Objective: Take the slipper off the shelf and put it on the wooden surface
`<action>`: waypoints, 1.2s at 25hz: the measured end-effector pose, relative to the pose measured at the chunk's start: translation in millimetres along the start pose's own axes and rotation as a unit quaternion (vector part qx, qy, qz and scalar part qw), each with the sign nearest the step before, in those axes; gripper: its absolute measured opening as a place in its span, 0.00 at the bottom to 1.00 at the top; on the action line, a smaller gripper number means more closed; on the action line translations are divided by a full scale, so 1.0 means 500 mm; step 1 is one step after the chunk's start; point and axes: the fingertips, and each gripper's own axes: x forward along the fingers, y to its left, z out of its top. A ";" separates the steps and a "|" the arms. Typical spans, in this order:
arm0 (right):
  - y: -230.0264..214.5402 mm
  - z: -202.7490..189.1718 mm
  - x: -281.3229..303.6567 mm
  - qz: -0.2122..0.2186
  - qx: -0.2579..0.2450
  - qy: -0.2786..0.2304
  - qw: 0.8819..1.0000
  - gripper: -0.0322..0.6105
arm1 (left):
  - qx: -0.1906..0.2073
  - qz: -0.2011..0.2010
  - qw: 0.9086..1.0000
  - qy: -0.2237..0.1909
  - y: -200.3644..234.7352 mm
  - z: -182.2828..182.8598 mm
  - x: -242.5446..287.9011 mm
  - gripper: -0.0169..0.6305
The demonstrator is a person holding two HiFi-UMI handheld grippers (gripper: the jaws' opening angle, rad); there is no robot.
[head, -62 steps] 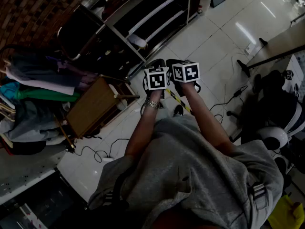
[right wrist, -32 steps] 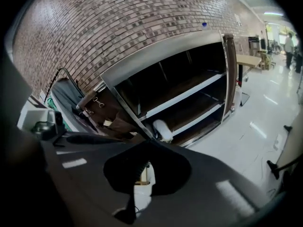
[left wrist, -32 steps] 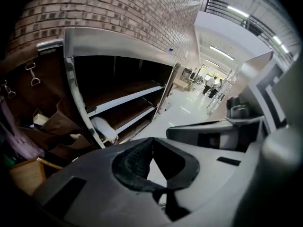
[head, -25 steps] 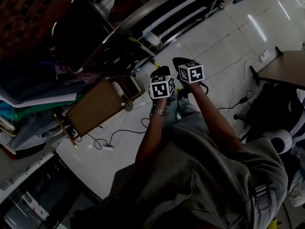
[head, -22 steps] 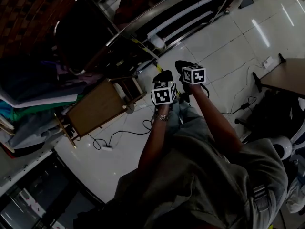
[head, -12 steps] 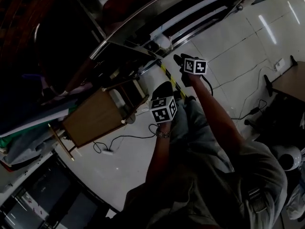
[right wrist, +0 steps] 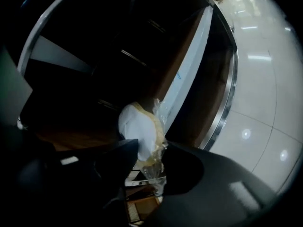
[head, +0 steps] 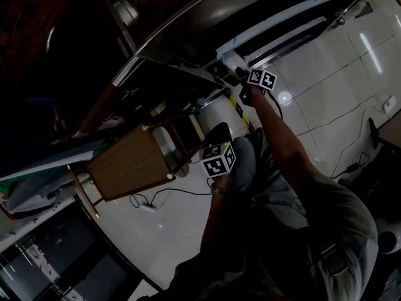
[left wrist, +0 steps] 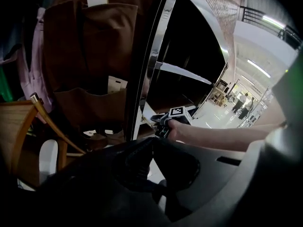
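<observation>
A: Now, whereabouts of the slipper [right wrist: 141, 134]?

B: Up on the shelf [right wrist: 201, 51], not yet taken off. White, wrapped in clear film [right wrist: 154, 176], long axis running upward from the jaws in the right gripper view and leaning a little left.

A: And which way from the right gripper [right wrist: 149, 161]?

B: Dead ahead. Near end already sitting between the two jaws, one to each side of it. Jaws spread, about as wide as the slipper itself. Hard to say whether touching the film or just beside it, but no sign of squeezing.

A: So nearer by far than the left gripper [left wrist: 154, 143]?

B: Much nearer. Held back and low, close to the body in the head view, well apart from the shelf. Jaws pressed together with nothing between them.

A: Then the coming move?

B: Probably a plain pinch across the narrow width, then a pull straight back out, along the long axis, to clear the shelf edge.

A: And afterwards?

B: Down and to the left, toward the wooden surface [head: 128, 165], below the shelf and on the left gripper's side.
</observation>
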 end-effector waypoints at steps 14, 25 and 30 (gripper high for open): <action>0.242 0.075 -0.487 -0.111 -0.252 -0.028 0.961 0.14 | 0.048 -0.046 0.998 0.013 -0.177 0.206 -0.202 0.03; 0.415 0.087 -0.889 -0.190 -0.285 -0.056 0.938 0.14 | 0.118 -0.059 0.991 -0.001 -0.394 0.301 -0.305 0.03; 0.452 0.105 -0.939 -0.167 -0.292 -0.087 0.938 0.14 | 0.131 -0.066 0.989 -0.022 -0.435 0.317 -0.357 0.03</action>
